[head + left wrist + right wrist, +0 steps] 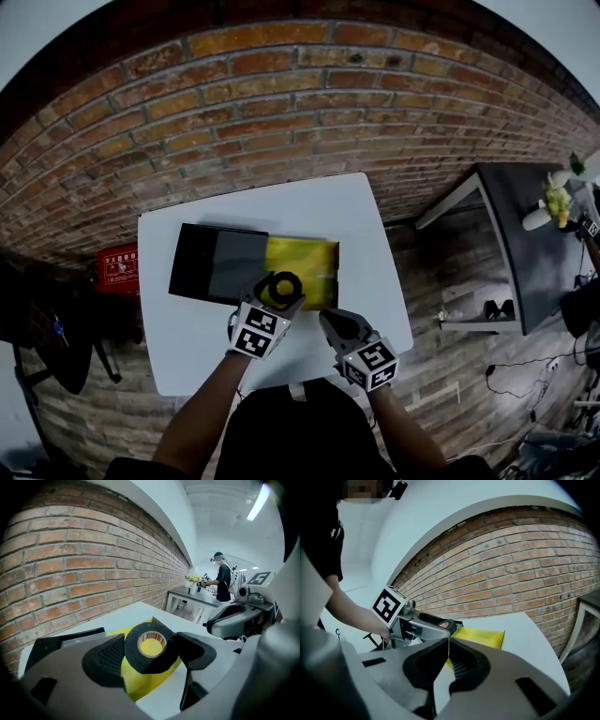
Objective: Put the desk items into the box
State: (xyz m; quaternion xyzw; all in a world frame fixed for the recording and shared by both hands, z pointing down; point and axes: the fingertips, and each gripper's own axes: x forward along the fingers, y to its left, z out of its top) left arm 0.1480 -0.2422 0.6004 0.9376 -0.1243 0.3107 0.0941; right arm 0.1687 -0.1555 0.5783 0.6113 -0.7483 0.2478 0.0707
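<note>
A roll of black tape (296, 284) hangs over the near-left corner of an open yellow box (314, 255) on the white table (187, 347). My left gripper (279, 289) is shut on the roll. In the left gripper view the tape roll (140, 662) sits between both pads, above the yellow box (140, 684). My right gripper (330, 322) is shut with nothing in it, just right of the left one and near the box's front edge. In the right gripper view its jaws (446, 654) meet, with the yellow box (483, 636) beyond.
A flat black box part (214, 264) lies against the yellow box's left side. A brick wall (281, 103) runs behind the table. A dark side table (525, 244) with bottles stands at the right, where a person (223, 581) works. A red sign (119, 268) is at the left.
</note>
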